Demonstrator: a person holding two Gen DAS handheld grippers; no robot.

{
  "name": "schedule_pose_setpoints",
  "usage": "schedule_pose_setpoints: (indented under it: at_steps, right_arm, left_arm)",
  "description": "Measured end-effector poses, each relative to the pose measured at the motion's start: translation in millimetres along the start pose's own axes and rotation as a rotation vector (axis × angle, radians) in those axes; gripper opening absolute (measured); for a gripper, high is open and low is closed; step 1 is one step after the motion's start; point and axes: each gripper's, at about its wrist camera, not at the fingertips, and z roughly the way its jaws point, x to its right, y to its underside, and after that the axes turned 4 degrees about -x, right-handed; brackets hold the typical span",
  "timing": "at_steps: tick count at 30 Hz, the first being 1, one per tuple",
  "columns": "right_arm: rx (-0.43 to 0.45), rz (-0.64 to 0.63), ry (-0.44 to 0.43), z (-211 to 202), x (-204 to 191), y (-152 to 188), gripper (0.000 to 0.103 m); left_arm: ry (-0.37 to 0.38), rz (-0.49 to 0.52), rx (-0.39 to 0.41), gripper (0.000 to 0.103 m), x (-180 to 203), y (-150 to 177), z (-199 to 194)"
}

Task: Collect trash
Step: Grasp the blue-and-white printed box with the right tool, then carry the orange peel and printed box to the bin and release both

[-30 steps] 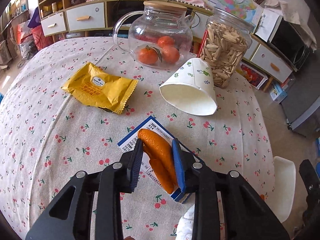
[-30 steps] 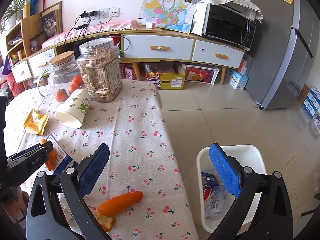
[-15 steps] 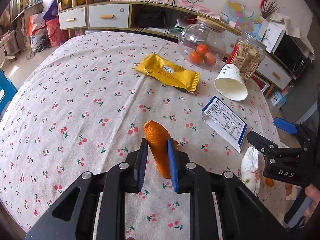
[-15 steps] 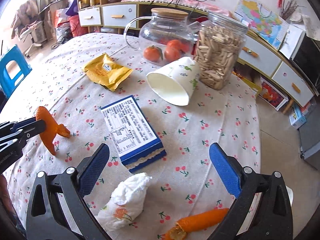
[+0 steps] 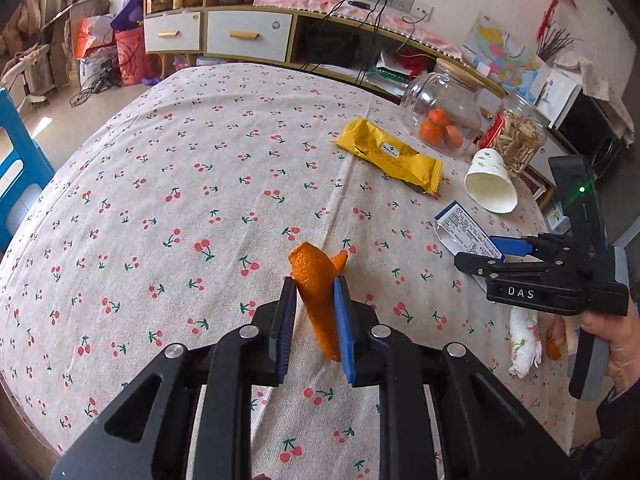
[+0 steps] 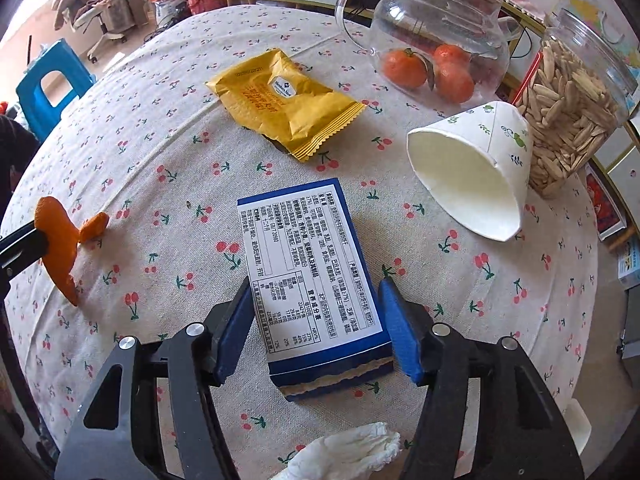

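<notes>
My left gripper point(image 5: 314, 320) is shut on an orange peel point(image 5: 318, 292) and holds it above the cherry-print tablecloth; the peel also shows at the left of the right wrist view point(image 6: 60, 240). My right gripper point(image 6: 318, 328) is open, its blue pads on either side of a blue and white carton point(image 6: 316, 280) lying flat on the table, with a small gap at each side. The carton shows in the left wrist view point(image 5: 466, 234) under the right gripper point(image 5: 516, 246). A crumpled white tissue point(image 6: 348, 454) lies near the table's front edge.
A yellow snack wrapper point(image 6: 284, 100), a tipped paper cup point(image 6: 476, 168), a glass teapot with tangerines point(image 6: 432, 36) and a jar of seeds point(image 6: 576, 108) sit further back. A second orange peel point(image 5: 554, 346) lies beside the tissue. A blue stool point(image 6: 48, 88) stands left.
My left gripper has carried the orange peel back and left across the table. My right gripper has moved in low over the carton, its pads now on both sides of it.
</notes>
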Motion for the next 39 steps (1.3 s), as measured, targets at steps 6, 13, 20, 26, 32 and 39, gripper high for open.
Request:
schedule_pose_setpoints:
  at_steps: [6,13,20,26,32,39]
  right_arm:
    - [0.125,0.053,-0.022,-40.6,-15.5,11.3,0.054]
    - [0.252,0.072,-0.033,-92.1,-29.8,52.3,0.054]
    - [0.382,0.106,-0.051,-116.4,-21.6,72.4,0.054]
    - [0.391,0.109,-0.055,-113.5,-10.9,77.5,0.054]
    - [0.376,0.113,-0.047,-108.6,-2.5,83.0,0.054]
    - [0.405,0.126,-0.058,-115.6,-0.4,84.6,0.054]
  left_arm:
    - [-0.004,-0.009,0.021,0.02,-2.6,3.2,-7.7]
    - [-0.023,0.002,0.07,0.019,0.1,9.3,-28.1]
    - [-0.017,-0.079,0.029,0.019,-14.7,7.2,-25.9]
    - [-0.037,-0.324,-0.061,0.068,-41.5,-4.5,4.2]
    - [-0.075,-0.302,-0.093,0.063,-16.4,-10.6,26.9]
    - [-0.131,-0.207,-0.056,0.015,-8.4,-5.4,28.5]
